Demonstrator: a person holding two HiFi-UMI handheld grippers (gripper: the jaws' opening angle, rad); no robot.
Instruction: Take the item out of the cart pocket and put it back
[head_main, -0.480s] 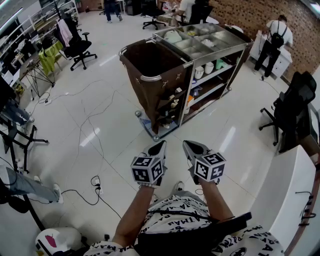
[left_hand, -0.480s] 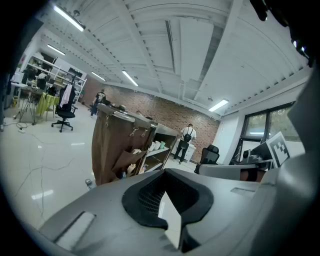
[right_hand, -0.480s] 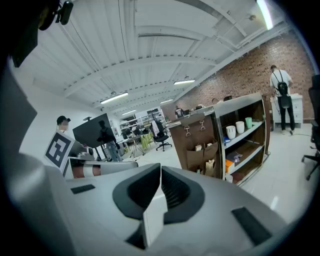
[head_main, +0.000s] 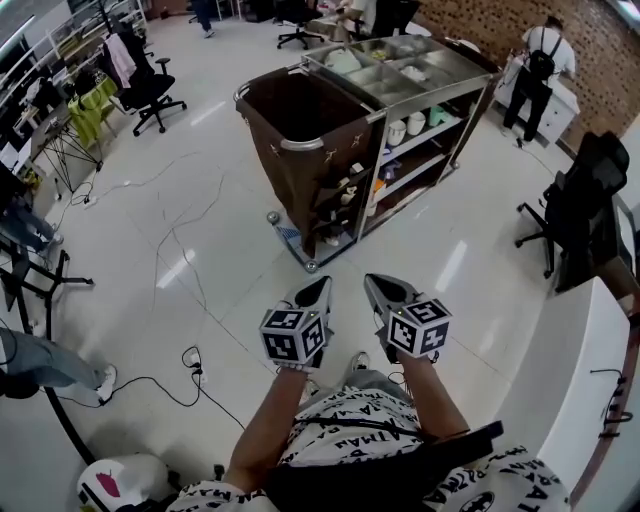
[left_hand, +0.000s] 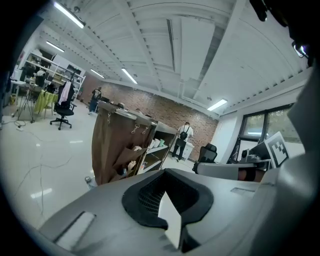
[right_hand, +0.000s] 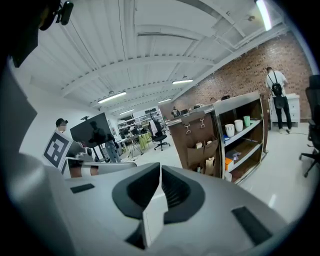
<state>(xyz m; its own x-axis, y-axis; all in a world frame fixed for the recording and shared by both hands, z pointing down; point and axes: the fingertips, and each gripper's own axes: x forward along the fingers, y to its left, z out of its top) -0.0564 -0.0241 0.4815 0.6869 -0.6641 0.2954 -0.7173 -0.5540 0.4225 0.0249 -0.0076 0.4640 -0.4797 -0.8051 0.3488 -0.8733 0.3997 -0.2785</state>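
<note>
Head view: cart pockets (head_main: 346, 195) well ahead of right gripper (head_main: 374, 286)

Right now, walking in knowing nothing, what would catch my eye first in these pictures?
The tall service cart stands out in the middle of the room, with a brown bag hanging at its near end and cups showing in its open side. Nearer, at the bottom of the head view, the left gripper and the right gripper point toward it, both shut and empty, each bearing a cube with black-and-white square markers.
</note>
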